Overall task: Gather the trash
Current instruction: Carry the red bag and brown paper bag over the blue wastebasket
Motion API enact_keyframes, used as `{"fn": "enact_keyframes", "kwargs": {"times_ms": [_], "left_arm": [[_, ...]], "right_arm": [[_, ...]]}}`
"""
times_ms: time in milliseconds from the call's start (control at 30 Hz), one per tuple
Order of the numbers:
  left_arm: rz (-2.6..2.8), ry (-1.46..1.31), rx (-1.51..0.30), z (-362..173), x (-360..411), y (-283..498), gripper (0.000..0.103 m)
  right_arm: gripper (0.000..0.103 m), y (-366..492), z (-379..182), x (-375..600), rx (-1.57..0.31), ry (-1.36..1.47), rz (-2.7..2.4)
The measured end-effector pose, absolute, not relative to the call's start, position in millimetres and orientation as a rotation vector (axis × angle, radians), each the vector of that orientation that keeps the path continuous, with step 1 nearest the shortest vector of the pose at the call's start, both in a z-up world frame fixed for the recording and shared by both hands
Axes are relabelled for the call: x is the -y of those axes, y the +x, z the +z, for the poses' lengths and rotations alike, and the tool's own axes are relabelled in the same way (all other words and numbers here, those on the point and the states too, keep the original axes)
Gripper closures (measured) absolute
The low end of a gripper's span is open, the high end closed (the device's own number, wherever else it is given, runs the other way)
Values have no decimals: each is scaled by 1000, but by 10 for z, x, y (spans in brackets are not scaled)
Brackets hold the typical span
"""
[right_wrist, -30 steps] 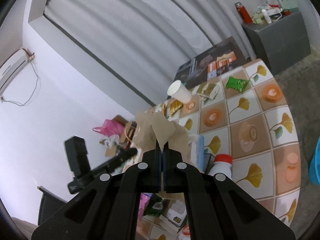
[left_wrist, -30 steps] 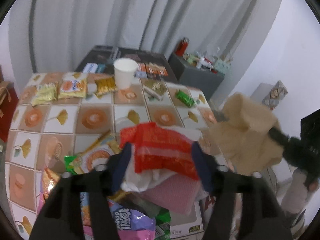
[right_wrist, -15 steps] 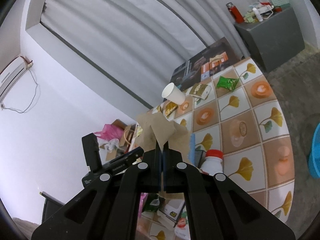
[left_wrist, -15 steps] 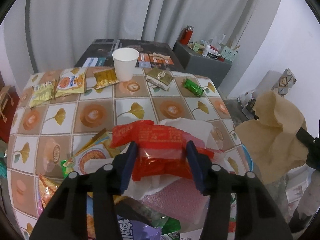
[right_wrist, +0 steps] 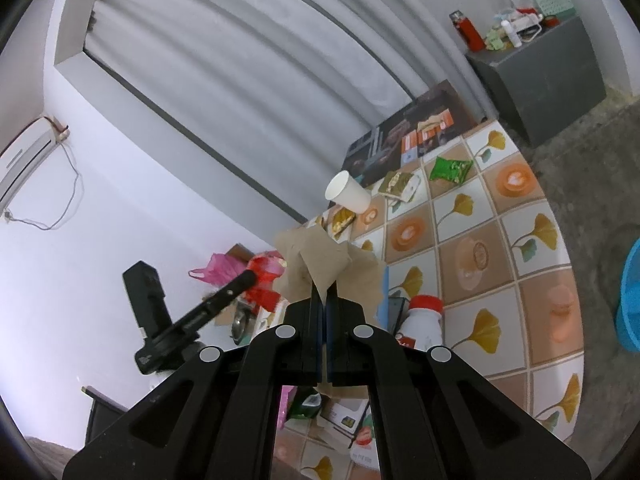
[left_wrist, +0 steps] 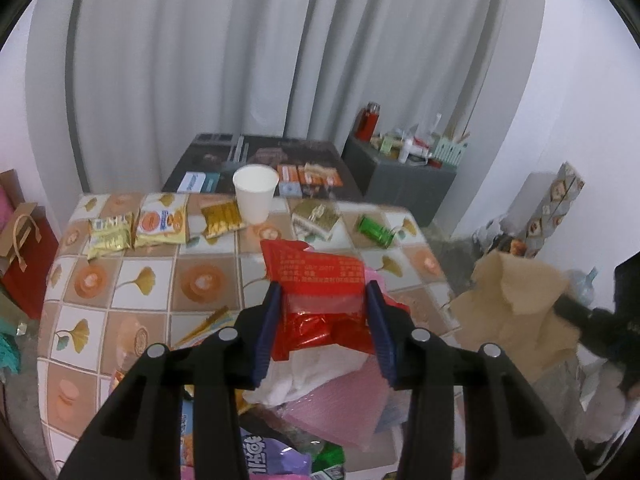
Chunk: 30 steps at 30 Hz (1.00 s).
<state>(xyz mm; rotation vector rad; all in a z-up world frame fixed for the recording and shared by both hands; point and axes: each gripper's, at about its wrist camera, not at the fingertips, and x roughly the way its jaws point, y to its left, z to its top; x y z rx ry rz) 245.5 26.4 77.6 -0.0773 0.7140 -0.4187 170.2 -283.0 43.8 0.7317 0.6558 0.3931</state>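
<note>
Lifted clear of the heap since a second ago, the red wrapper [left_wrist: 316,276] now sits pinched between the blue pads of the left claw [left_wrist: 323,308], whose jaws have just been closing onto it. It is a glossy, crinkled foil packet with fine print across its flat upper face. Under it lie a white crumpled tissue [left_wrist: 304,376], a pink bubbly sheet [left_wrist: 344,408] and a purple snack bag [left_wrist: 264,456], all soft and rumpled. The right claw [right_wrist: 323,292] is pressed tight on a brown paper bag [right_wrist: 320,260], matte and creased, with a jagged torn edge; the same bag hangs at the right of the left wrist view. Beyond, on the tiled-pattern worktop [left_wrist: 160,280], stand a white paper cup [left_wrist: 255,194] and flat yellow snack packets [left_wrist: 160,220], with a small green packet [left_wrist: 376,230] apart to the right. Near the right claw stands what may be a white bottle with a red cap [right_wrist: 424,320], partly hidden.
</note>
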Motion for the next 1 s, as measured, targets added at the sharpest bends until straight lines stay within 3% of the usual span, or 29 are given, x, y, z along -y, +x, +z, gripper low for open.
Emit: {"fn": "enact_keyframes", "kwargs": {"times_ms": [433, 1000], "left_arm": [[-589, -12, -627, 1172, 555, 2039, 62], [-940, 244, -807, 476, 3117, 1780, 62]], "right_arm": [[103, 1192, 476, 3425, -546, 796, 278], [103, 303, -216, 4898, -514, 992, -114]]}}
